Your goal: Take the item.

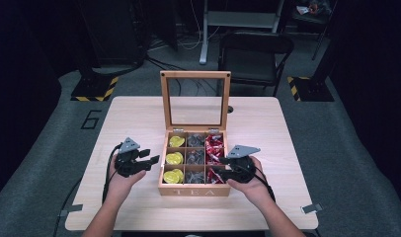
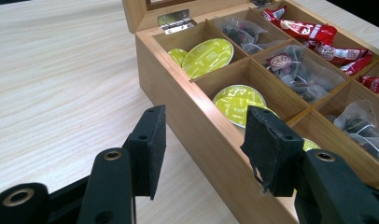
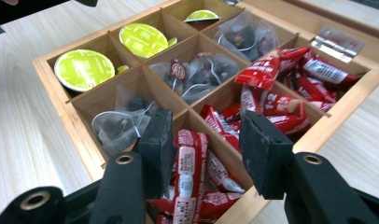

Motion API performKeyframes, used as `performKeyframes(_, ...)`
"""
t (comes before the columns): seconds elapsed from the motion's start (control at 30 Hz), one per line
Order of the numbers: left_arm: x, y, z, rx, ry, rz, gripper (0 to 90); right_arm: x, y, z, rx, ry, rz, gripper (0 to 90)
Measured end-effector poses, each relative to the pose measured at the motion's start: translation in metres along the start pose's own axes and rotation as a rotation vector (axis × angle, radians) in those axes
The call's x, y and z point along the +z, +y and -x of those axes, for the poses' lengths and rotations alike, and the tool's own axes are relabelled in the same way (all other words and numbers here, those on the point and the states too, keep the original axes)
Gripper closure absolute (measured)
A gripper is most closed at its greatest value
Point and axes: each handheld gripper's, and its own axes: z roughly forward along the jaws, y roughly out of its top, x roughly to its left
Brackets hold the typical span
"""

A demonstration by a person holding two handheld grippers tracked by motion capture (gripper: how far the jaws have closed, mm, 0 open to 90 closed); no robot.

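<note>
Right gripper (image 3: 201, 154) part-open, holding nothing, jaws straddling red sachets (image 3: 190, 177) in near right compartment of tea box (image 1: 194, 190); best lowered straight, closed on one sachet only, clear of divider. Left gripper (image 2: 204, 149) part-open, empty, astride box's near left wall. Nine compartments: three yellow-green capsule (image 3: 84, 69) cells, three clear tea bag (image 3: 120, 126) cells, three red.

**Open box top, walled sides**

My right gripper (image 3: 204, 154) drops freely into the wooden nine-compartment tea box (image 1: 194, 189); thin dividers hem each cell. The upright glass-paned lid (image 1: 195, 100) blocks the far side. Bare pale wooden table (image 1: 134, 116) lies open around my left gripper (image 2: 204, 149).
</note>
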Motion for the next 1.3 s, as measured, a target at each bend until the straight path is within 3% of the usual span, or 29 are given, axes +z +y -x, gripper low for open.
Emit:
performKeyframes(0.3,0.0,-0.001,0.0,-0.002,0.002,0.0,49.1,0.009,-0.006,-0.008,-0.007,0.016,-0.036,57.0)
performKeyframes(0.9,0.001,-0.001,0.001,0.003,-0.006,-0.007,49.1,0.026,-0.016,-0.006,0.01,0.042,-0.102,59.4)
performKeyframes(1.3,0.001,-0.001,0.001,0.006,-0.005,-0.01,49.1,0.025,-0.015,-0.009,-0.009,0.063,-0.096,72.0)
